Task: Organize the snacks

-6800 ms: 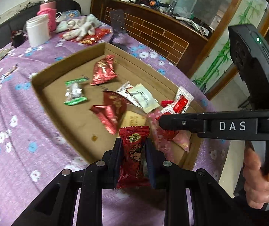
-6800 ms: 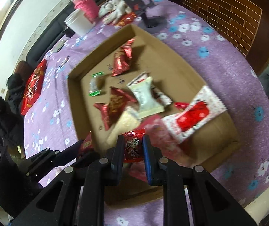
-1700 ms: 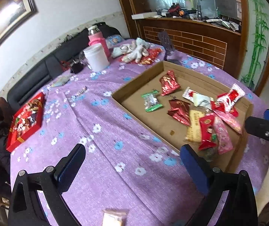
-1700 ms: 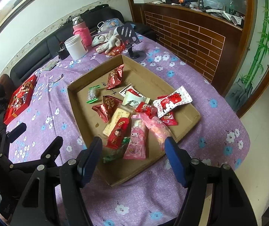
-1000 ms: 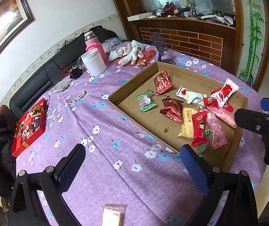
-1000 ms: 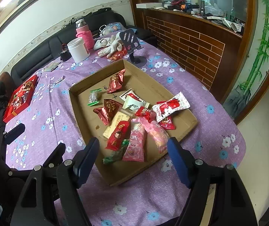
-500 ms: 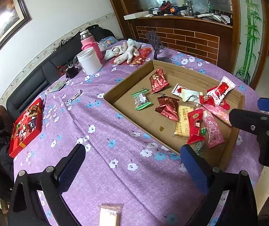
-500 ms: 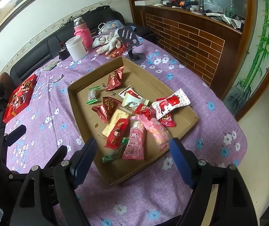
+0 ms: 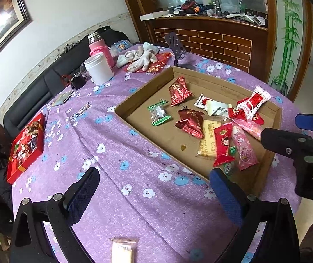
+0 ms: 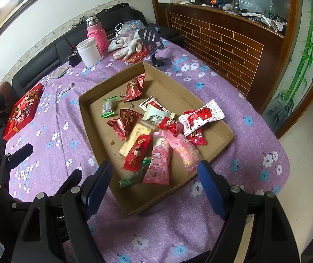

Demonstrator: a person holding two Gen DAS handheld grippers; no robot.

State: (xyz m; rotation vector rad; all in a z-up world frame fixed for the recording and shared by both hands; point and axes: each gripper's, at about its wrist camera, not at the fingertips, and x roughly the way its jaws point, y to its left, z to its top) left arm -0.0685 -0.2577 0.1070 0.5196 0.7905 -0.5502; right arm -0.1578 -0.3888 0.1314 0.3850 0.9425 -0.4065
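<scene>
Both tools gape wide with nothing in them. The left tool (image 9: 154, 194) hangs over the purple worktop (image 9: 117, 175), just short of the cardboard tray (image 9: 134, 103). The right tool (image 10: 154, 185) hangs over the tray's near corner. The snacks (image 10: 154, 138) lie heaped inside the tray, beyond both tools.

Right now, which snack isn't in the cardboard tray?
The beige packet on the purple tablecloth, at the left wrist view's bottom edge; every other wrapper lies inside the cardboard tray.
</scene>
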